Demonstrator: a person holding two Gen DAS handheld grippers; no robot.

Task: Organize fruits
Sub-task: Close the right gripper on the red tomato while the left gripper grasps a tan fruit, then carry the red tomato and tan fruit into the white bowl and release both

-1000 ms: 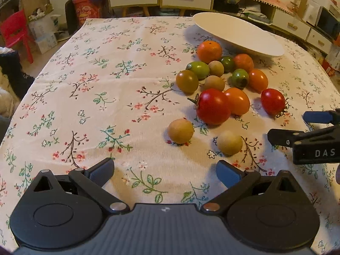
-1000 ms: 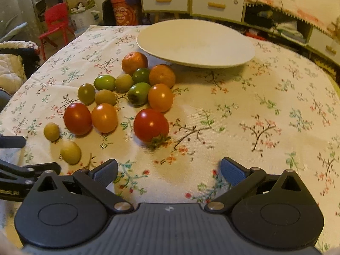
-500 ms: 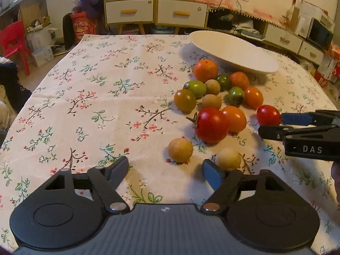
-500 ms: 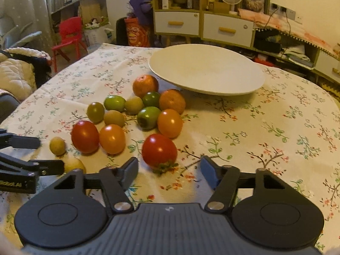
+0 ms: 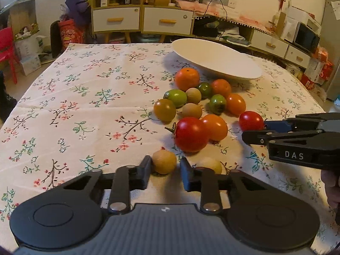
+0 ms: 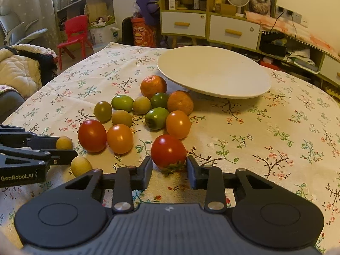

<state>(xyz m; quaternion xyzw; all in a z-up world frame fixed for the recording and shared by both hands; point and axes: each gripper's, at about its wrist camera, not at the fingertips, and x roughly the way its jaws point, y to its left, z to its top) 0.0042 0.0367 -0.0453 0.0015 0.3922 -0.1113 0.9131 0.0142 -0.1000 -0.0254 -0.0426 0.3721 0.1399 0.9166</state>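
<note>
Near the white plate point(image 6: 214, 72), the left gripper point(image 5: 164, 167) has just closed onto a tan longan point(image 5: 164, 162); the right gripper point(image 6: 169, 166) has just closed onto a red tomato point(image 6: 168, 150).

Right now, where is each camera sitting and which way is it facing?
Left wrist: rides the left gripper, looking down and forward at a small tan fruit between its fingers; the right gripper enters from the right.
Right wrist: rides the right gripper, aimed at a red tomato; the left gripper enters from the left.
Shared: fruit pile, white plate, floral tablecloth.
</note>
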